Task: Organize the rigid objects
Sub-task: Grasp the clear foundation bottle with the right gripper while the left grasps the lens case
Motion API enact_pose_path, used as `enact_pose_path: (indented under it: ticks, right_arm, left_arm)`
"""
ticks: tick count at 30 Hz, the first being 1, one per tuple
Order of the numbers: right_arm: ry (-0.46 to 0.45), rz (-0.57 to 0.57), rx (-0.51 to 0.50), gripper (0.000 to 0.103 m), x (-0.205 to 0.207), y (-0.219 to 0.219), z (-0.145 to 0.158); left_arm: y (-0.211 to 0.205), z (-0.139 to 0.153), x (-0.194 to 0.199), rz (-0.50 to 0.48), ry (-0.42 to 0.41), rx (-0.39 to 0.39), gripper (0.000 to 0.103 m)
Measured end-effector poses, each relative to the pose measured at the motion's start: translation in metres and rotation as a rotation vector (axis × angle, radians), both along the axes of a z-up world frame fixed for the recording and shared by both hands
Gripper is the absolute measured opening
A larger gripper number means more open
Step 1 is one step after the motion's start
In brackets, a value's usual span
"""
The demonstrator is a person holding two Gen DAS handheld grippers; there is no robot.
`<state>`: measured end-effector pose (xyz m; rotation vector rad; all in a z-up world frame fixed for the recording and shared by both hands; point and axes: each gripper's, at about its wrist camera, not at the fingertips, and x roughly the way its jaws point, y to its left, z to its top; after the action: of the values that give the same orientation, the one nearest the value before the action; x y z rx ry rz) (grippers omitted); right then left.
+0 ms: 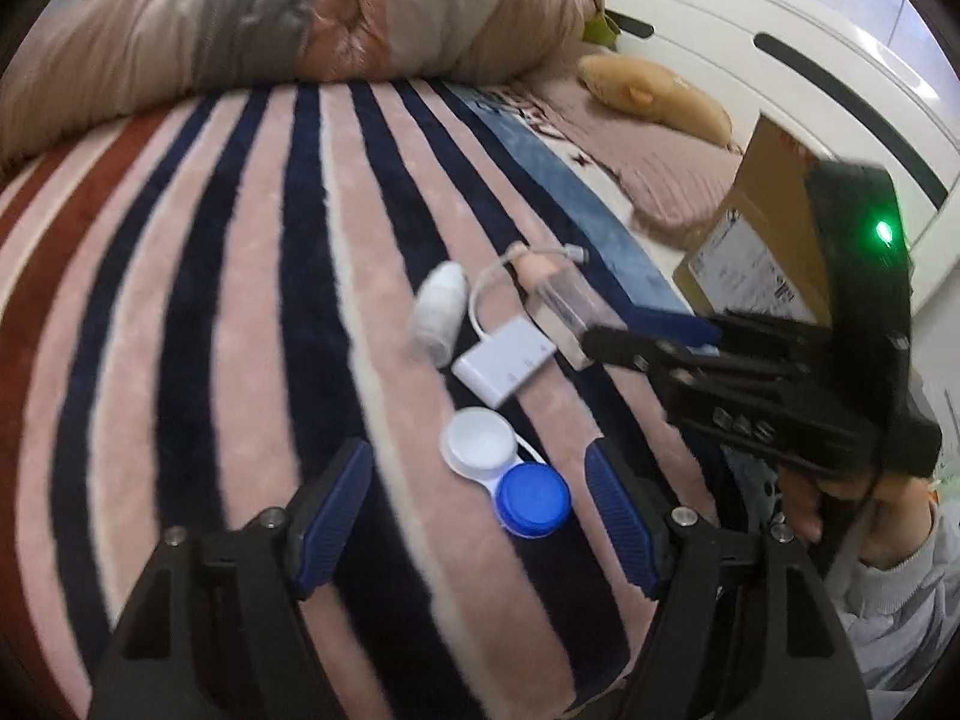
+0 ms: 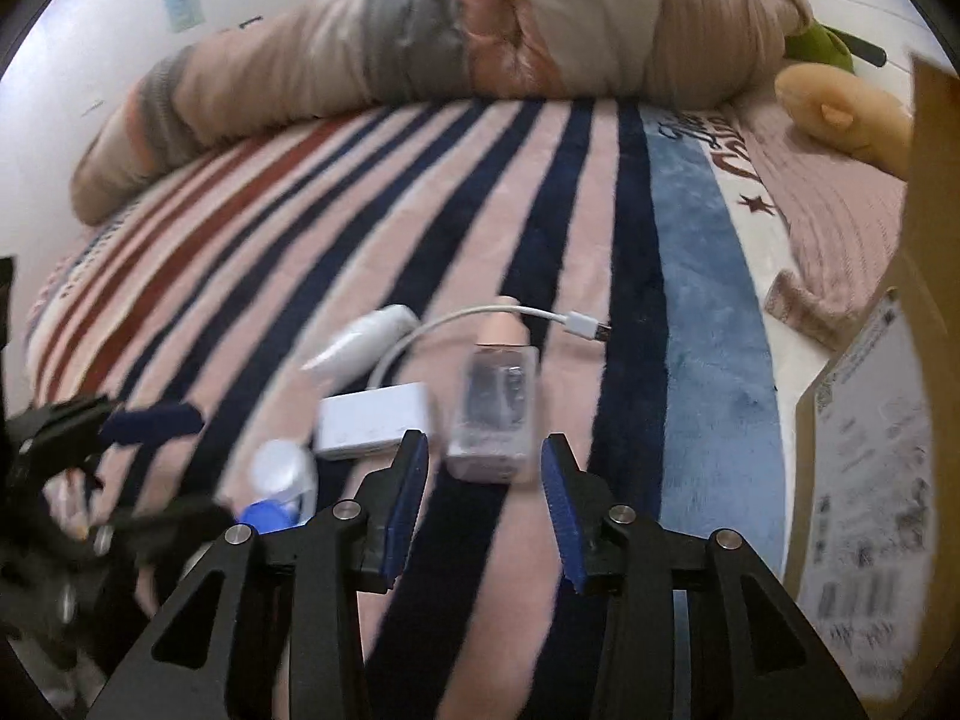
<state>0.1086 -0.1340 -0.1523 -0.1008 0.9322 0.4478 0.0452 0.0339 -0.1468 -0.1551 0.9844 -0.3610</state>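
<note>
On the striped blanket (image 1: 252, 312) lies a contact lens case (image 1: 504, 468), one cup white and one blue, between the spread blue fingers of my left gripper (image 1: 477, 498), which is open and touches nothing. Beyond it are a white adapter hub (image 1: 504, 369) with its cable, a small white bottle (image 1: 441, 312) and a clear bottle with a pink cap (image 1: 558, 300). In the right wrist view my right gripper (image 2: 483, 474) stands open. The clear bottle (image 2: 495, 414) lies just ahead of its fingertips, and the pads do not press on it. The right gripper (image 1: 609, 327) reaches in from the right.
A cardboard box (image 2: 870, 450) stands at the right edge of the bed. A rolled quilt (image 1: 300, 30) lies across the far side, with a tan plush toy (image 1: 654, 96) and a pink pillow (image 1: 678, 186) beside it. My left gripper (image 2: 210, 462) is close on the left.
</note>
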Motion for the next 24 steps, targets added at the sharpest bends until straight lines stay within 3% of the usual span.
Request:
enact_pose_path:
  ticks: [4,6,10,11,12,19,21,23,24]
  right_arm:
    - [0.007,0.004,0.002,0.033,0.012,0.001,-0.009]
    - [0.0,0.004,0.0,0.027,0.011,0.002,-0.008]
    - [0.004,0.016,0.006,0.027,0.004,-0.002,-0.003]
    - [0.007,0.02,0.011,0.027,0.0,-0.005,-0.002]
    - [0.011,0.022,0.013,0.027,-0.005,-0.008,-0.001]
    - [0.039,0.066,0.017,0.027,-0.05,-0.021,0.003]
    - [0.044,0.066,0.013,0.027,-0.056,-0.022,0.001]
    - [0.056,0.063,0.019,0.027,-0.058,-0.023,-0.005]
    - [0.062,0.06,0.028,0.028,-0.058,-0.024,-0.007]
  left_arm:
    - [-0.011,-0.013,0.006,-0.003,0.023,0.006,0.067]
    - [-0.015,-0.018,0.006,0.005,0.03,0.04,0.049]
    - [-0.011,-0.013,0.002,0.019,0.032,0.039,0.037]
    - [-0.007,-0.012,0.0,0.021,0.033,0.038,0.028]
    - [-0.004,-0.01,-0.002,0.022,0.036,0.038,0.026]
    - [0.011,-0.002,-0.021,0.069,0.04,0.1,0.028]
    - [0.01,-0.005,-0.022,0.082,0.047,0.107,0.047]
    - [0.007,-0.007,-0.025,0.101,0.044,0.118,0.059]
    - [0.004,-0.009,-0.027,0.11,0.039,0.121,0.061]
